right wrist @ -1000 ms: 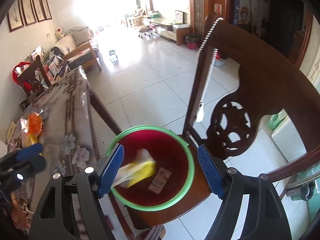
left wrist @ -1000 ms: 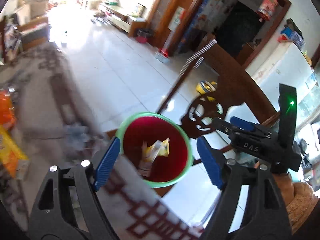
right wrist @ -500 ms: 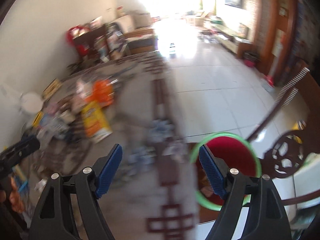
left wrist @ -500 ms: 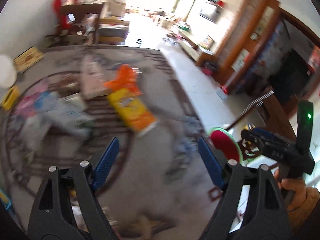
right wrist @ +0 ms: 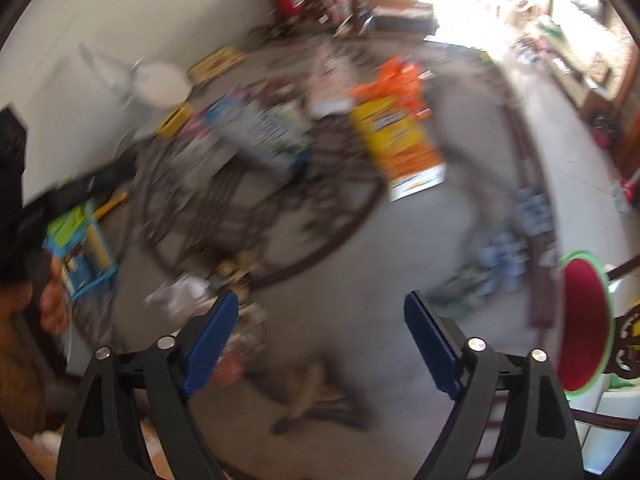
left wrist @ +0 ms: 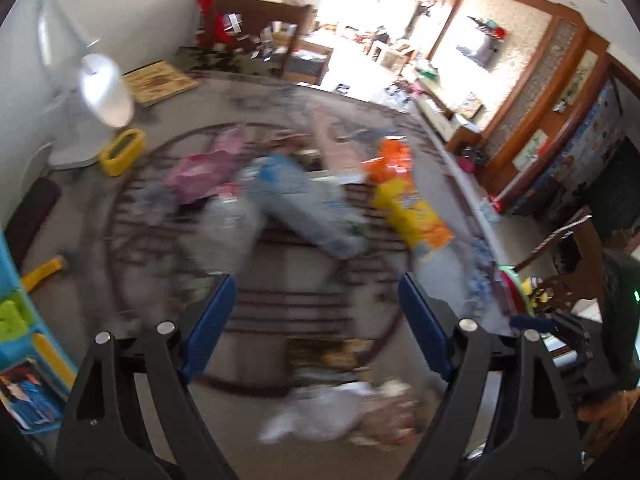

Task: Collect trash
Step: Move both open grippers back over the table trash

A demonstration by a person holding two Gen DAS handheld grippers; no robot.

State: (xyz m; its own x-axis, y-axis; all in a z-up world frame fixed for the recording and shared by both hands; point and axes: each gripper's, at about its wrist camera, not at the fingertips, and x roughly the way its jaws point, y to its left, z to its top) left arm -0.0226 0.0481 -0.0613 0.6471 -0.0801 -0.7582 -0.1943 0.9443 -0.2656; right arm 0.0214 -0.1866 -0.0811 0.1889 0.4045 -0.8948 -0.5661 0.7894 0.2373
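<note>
Motion blur smears both views. On the patterned tablecloth [left wrist: 304, 320] lies litter: a yellow-orange snack bag [left wrist: 408, 216] [right wrist: 400, 144], an orange wrapper [left wrist: 390, 162], a blue-white packet [left wrist: 304, 204] [right wrist: 256, 128], a pink packet [left wrist: 196, 172] and crumpled white paper [left wrist: 320, 412]. My left gripper [left wrist: 314, 292] hangs open above the cloth with nothing between its fingers. The jaws of my right gripper [right wrist: 322, 308] are opening over bare cloth, also with nothing between them. The red bin with a green rim [right wrist: 584, 320] stands beyond the table's right edge.
A white fan [left wrist: 104, 92] and a small yellow box [left wrist: 122, 152] stand at the table's far left by the wall. A colourful box [left wrist: 20, 340] sits at the near left. The bin rests on a carved wooden chair [right wrist: 628, 344]. Tiled floor runs along the right.
Both grippers swung left from above the red bin, where a yellow wrapper lay, to over the littered table. The bin now sits at the right edge of both views.
</note>
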